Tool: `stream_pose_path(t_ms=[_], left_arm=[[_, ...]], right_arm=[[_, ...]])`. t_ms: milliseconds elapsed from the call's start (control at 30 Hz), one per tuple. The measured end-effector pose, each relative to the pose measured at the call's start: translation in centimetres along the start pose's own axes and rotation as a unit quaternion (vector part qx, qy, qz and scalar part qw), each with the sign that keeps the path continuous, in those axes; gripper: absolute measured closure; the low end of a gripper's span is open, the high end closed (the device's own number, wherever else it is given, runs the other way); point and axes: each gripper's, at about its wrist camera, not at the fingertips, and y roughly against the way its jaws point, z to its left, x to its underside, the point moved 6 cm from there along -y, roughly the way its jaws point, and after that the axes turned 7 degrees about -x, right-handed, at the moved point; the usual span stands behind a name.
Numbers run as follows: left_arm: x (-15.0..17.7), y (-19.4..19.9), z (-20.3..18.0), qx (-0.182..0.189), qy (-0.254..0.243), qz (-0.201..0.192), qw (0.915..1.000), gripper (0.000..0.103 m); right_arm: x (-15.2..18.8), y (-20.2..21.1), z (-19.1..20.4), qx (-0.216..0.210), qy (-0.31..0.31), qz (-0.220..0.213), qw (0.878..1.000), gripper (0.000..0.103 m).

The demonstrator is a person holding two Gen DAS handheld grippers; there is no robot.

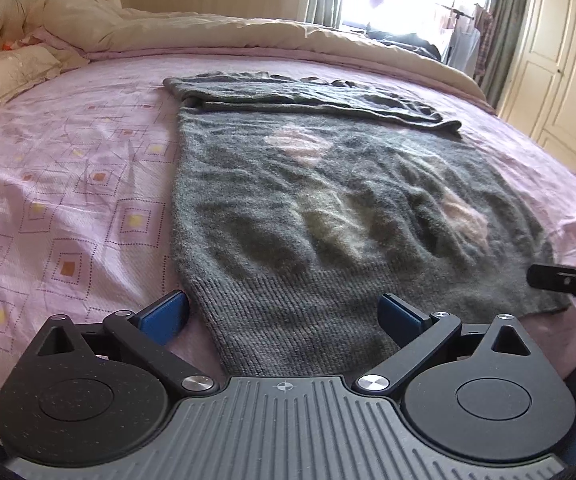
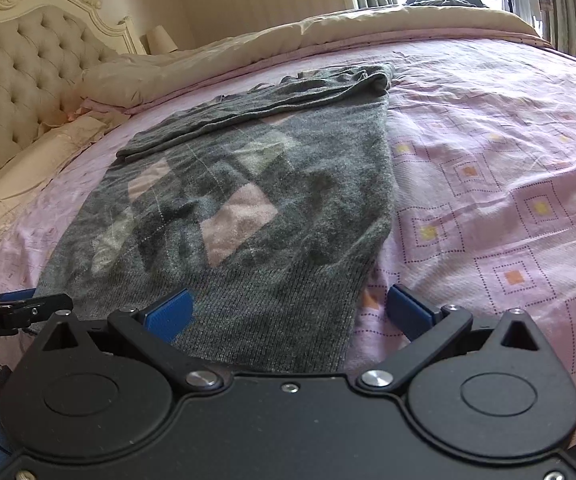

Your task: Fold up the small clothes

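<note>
Pink patterned bedsheet (image 1: 68, 184) carries your grey argyle sweater (image 1: 327, 208), sleeves folded across its far end. Your left gripper (image 1: 284, 314) gapes wide over the near hem's left corner, your right gripper (image 2: 289, 312) over the right; both empty.

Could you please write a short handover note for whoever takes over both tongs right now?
Left tongs: open, holding nothing, poised at the sweater's near left hem corner.
Right tongs: open, holding nothing, at the near right hem corner.
Sweater: grey with pink diamonds, lying flat on the pink bedsheet, ribbed hem nearest you.
Done: sleeves already folded across the far end of the body.
Left: probably grip both hem corners and bring the hem up toward the sleeves, then smooth and finish the fold.
</note>
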Motion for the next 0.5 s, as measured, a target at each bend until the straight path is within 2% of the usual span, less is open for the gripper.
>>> stream_pose_path(t_ms=[233,367,400,467,500], left_arm=[[0.1,0.5,-0.6,0.022,0.009,0.004,0.9997,0.003],[0.2,0.6,-0.6,0.016,0.003,-0.002,0.9999,0.023],[0.2,0.7,-0.5,0.016,0.004,-0.003,0.9999,0.024],[0.1,0.8,-0.1,0.013,0.008,-0.003,0.9999,0.036],[0.0,0.8,0.1,0.011,0.011,-0.003,0.9999,0.040]], right_arm=[[0.3,0.9,-0.6,-0.057,-0.060,-0.018,0.996,0.000],[0.2,1.2,-1.0,-0.071,-0.083,-0.021,0.994,0.001],[0.2,1.3,-1.0,-0.067,-0.083,-0.020,0.994,0.005],[0.1,1.3,-1.1,-0.058,-0.078,-0.019,0.995,0.021],[0.1,1.3,-1.3,-0.058,-0.081,-0.016,0.995,0.040]])
